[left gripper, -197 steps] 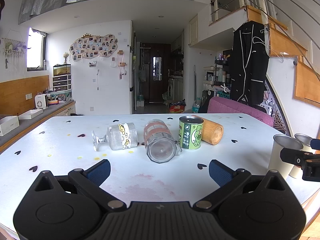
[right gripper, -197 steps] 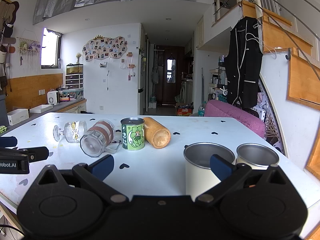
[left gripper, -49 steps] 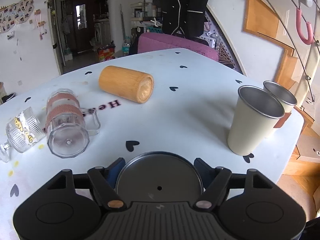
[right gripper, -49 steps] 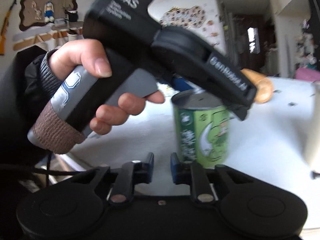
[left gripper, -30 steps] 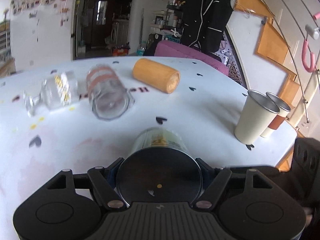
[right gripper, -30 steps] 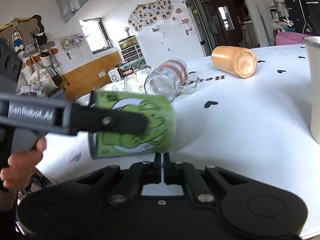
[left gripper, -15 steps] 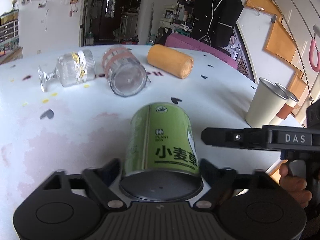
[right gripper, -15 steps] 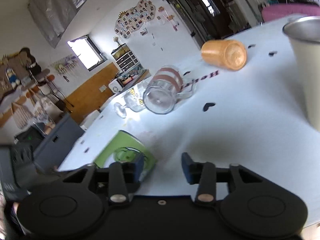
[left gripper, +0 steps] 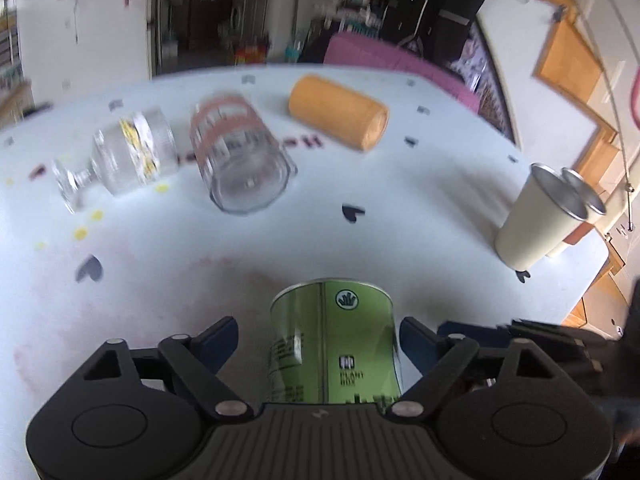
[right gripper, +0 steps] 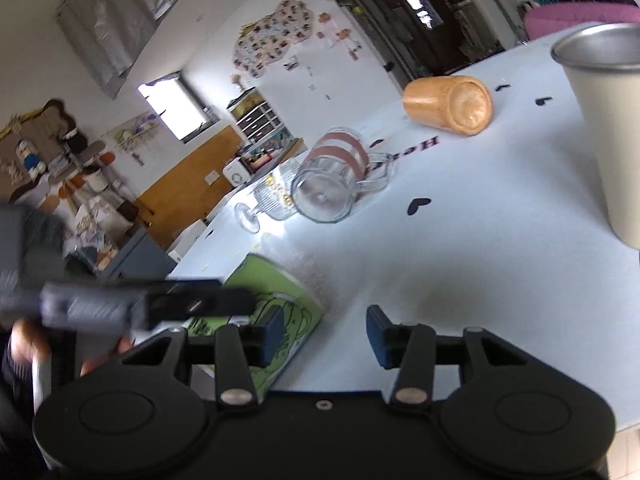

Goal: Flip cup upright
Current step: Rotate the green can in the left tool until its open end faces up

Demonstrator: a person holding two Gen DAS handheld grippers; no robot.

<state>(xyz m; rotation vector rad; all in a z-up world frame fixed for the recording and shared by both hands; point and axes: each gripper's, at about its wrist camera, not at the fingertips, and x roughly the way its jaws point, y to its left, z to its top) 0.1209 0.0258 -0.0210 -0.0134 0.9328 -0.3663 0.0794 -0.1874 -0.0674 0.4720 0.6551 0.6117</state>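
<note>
The green tin cup (left gripper: 334,344) stands on the white table (left gripper: 168,280) between the spread fingers of my left gripper (left gripper: 318,342), which is open around it without touching. In the right wrist view the green cup (right gripper: 276,320) sits at lower left, partly behind the left gripper's body. My right gripper (right gripper: 324,332) is open and empty, just right of the cup. A glass mug with pink bands (left gripper: 240,160), a stemmed glass (left gripper: 124,156) and a wooden cup (left gripper: 340,112) lie on their sides further back.
Two metal tumblers (left gripper: 544,216) stand upright at the table's right edge; one (right gripper: 608,120) looms close on the right in the right wrist view. Small black heart stickers dot the table. A pink sofa back (left gripper: 392,60) lies beyond the far edge.
My left gripper has opened and let go of the green cup, which now stands on the table. My right gripper has opened wider beside it.
</note>
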